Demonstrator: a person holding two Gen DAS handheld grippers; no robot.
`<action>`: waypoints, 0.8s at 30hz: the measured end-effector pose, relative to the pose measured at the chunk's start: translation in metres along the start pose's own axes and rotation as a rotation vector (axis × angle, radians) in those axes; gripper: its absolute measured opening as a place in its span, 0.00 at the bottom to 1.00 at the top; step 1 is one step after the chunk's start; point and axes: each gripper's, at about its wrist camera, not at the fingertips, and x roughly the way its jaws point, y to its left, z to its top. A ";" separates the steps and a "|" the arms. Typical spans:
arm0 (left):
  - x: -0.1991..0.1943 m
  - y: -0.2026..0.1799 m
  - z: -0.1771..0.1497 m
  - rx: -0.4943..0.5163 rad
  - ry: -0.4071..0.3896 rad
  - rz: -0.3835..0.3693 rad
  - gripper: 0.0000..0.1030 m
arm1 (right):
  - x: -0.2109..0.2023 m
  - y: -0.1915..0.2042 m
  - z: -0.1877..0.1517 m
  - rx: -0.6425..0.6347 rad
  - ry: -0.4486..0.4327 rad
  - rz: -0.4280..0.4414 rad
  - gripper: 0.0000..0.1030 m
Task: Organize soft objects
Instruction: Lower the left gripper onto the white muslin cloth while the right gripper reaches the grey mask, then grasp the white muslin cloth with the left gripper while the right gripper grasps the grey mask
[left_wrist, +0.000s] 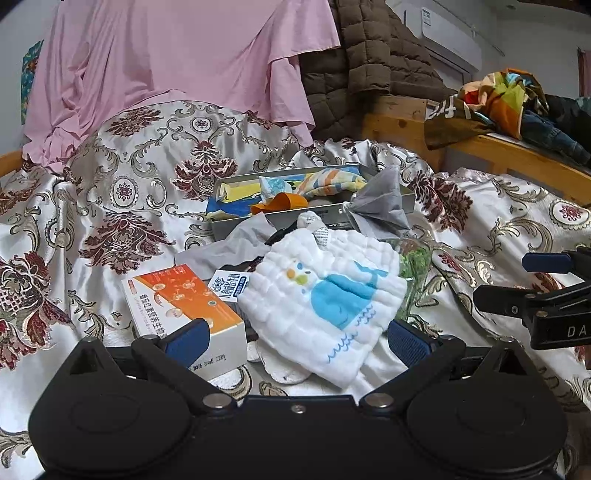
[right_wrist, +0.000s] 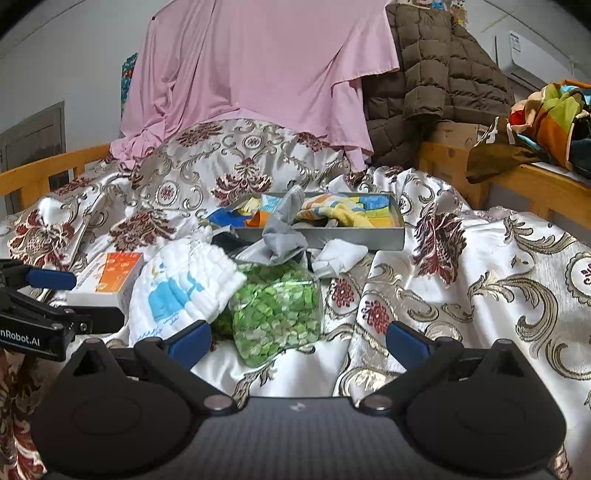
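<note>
Left wrist view: left hand-held gripper (left_wrist: 297, 338) spread wide, empty, lined up w/ whale washcloth (left_wrist: 325, 295) on the bed; right hand-held gripper (right_wrist: 297, 339) also spread. Likely approach step; next: pinch cloth, carry to grey tray (left_wrist: 243, 223).

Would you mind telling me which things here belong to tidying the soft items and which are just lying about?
Part of the job:
whale washcloth
grey cloth
white cloth
metal tray with folded cloths

Just lying about:
orange box
bag of green pieces
pink sheet
brown jacket
</note>
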 end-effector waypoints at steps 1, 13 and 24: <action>0.001 0.001 0.001 -0.004 -0.001 -0.001 0.99 | 0.001 -0.001 0.001 0.003 -0.004 -0.001 1.00; 0.018 0.007 0.014 -0.043 -0.053 -0.049 0.99 | 0.020 -0.006 0.007 0.014 -0.032 -0.016 1.00; 0.047 0.005 0.019 0.008 -0.053 -0.101 0.99 | 0.034 -0.014 0.015 0.038 -0.054 -0.013 1.00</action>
